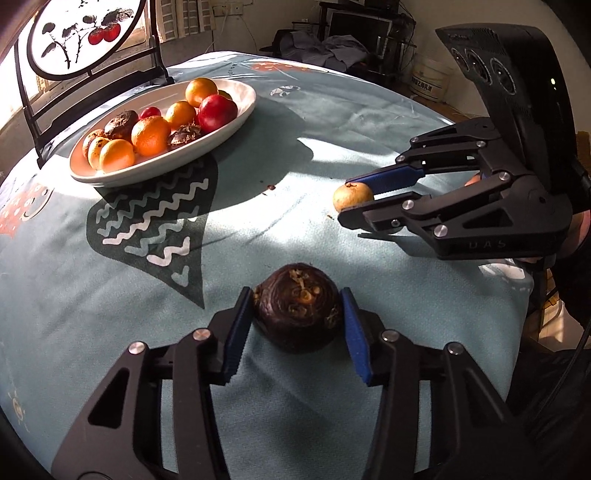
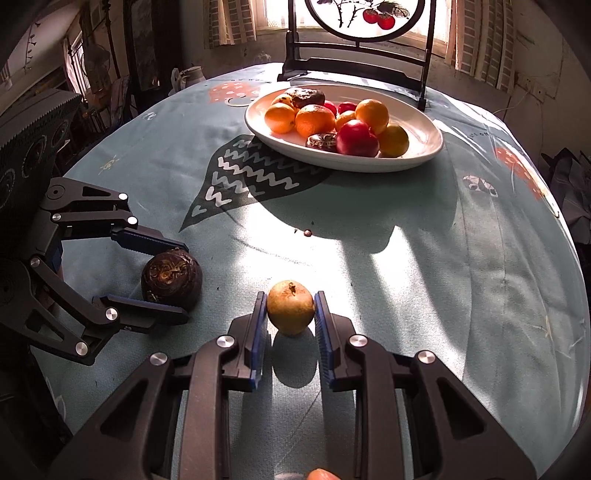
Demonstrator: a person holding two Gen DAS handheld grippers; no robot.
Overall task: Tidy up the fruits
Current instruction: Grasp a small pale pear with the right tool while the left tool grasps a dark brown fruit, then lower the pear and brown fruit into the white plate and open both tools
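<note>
A white oval plate (image 1: 236, 122) (image 2: 424, 147) holds several oranges, red fruits and dark brown fruits at the far side of the table. A dark brown fruit (image 1: 297, 308) (image 2: 171, 278) lies on the blue cloth between the fingers of my left gripper (image 1: 295, 299) (image 2: 183, 280); the left pad touches it and a small gap shows at the right pad. My right gripper (image 2: 290, 306) (image 1: 352, 195) is shut on a small yellow fruit (image 2: 290, 312) (image 1: 351, 195) that rests on the cloth.
A dark wooden stand with a round painted screen (image 1: 85, 33) (image 2: 364, 18) stands behind the plate. Small crumbs (image 2: 307, 232) lie mid-table. The blue patterned tablecloth (image 1: 258, 229) covers the round table; room clutter lies beyond its edges.
</note>
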